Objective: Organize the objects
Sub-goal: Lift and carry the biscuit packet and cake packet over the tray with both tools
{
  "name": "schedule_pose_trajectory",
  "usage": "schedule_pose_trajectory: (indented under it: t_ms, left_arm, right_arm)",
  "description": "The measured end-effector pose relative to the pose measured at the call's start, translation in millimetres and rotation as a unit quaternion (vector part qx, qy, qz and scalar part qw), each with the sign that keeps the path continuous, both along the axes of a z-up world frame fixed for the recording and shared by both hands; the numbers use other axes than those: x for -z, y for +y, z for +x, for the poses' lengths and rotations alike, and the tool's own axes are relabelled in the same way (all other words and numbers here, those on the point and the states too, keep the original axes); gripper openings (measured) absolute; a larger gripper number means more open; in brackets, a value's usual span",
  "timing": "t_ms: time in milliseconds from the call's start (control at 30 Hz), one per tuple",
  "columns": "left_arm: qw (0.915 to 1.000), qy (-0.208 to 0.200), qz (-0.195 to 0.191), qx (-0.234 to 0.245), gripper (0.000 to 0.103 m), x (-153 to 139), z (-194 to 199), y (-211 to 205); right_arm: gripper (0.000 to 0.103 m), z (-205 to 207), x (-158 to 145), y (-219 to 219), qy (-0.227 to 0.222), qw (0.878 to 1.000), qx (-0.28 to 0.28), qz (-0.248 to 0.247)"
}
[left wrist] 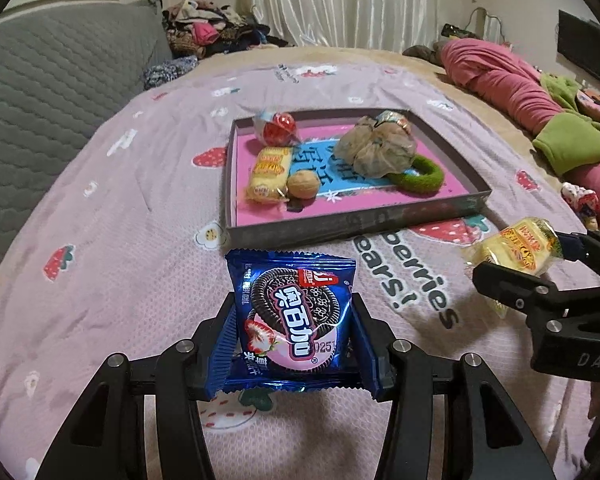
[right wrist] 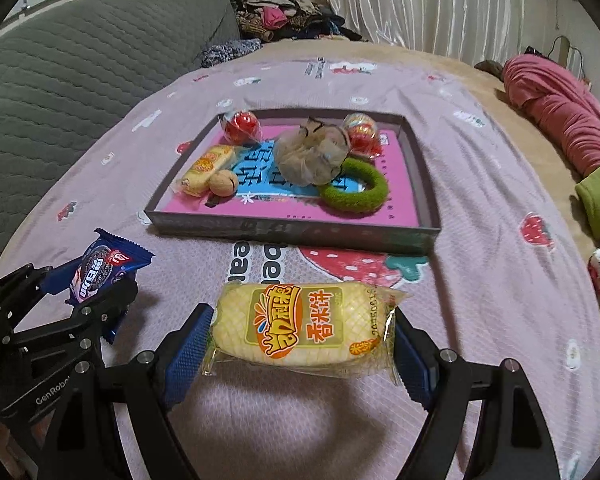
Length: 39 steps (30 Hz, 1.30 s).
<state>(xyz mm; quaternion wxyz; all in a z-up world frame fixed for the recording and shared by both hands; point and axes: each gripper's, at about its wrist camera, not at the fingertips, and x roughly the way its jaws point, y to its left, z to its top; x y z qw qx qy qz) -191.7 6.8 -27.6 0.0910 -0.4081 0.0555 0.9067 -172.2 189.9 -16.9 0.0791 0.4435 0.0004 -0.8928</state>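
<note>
Bedsheet (left wrist: 400, 280) print – "berries", "ears!". Left gripper (right wrist: 96, 280) body – "GenRobo". Right gripper (left wrist: 512, 264) body – "DAS". Cookie pack (left wrist: 294, 316) – "0251".

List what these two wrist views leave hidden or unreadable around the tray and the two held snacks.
- Tray print: in both views the mesh pouch, the green ring and the snacks cover most of the blue characters.
- Second foil ball: left wrist view, mostly behind the pouch.
- Cookie packet: side flaps hidden by the left gripper's jaws.
- Rice cracker pack: in the left wrist view, its far end is behind the right gripper.
</note>
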Motion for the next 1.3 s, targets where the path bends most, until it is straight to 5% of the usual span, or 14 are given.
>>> schedule_pose_trajectory:
  t_ms: [667, 1067, 1300]
  left_arm:
    - [0.9985, 0.055, 0.001, -0.001, 0.054, -79.0, 2.6, 12.9]
    - [0.9960, 0.088, 0.010, -0.007, 0.054, -116.3, -59.0, 30.8]
    - [0.9963, 0.079, 0.031, -0.015, 0.054, -96.9, -110.1, 42.3]
  right_arm:
    - [0.083, 18.1, -83.3, 12.0, 0.072, 0.997, -0.013, 0.016]
    - [0.083, -31.4, -126.3, 24.7, 0.117, 0.993, -0.012, 0.032]
    - [0.083, -69.3, -114.9, 38.4, 0.130, 0.991, -0.005, 0.029]
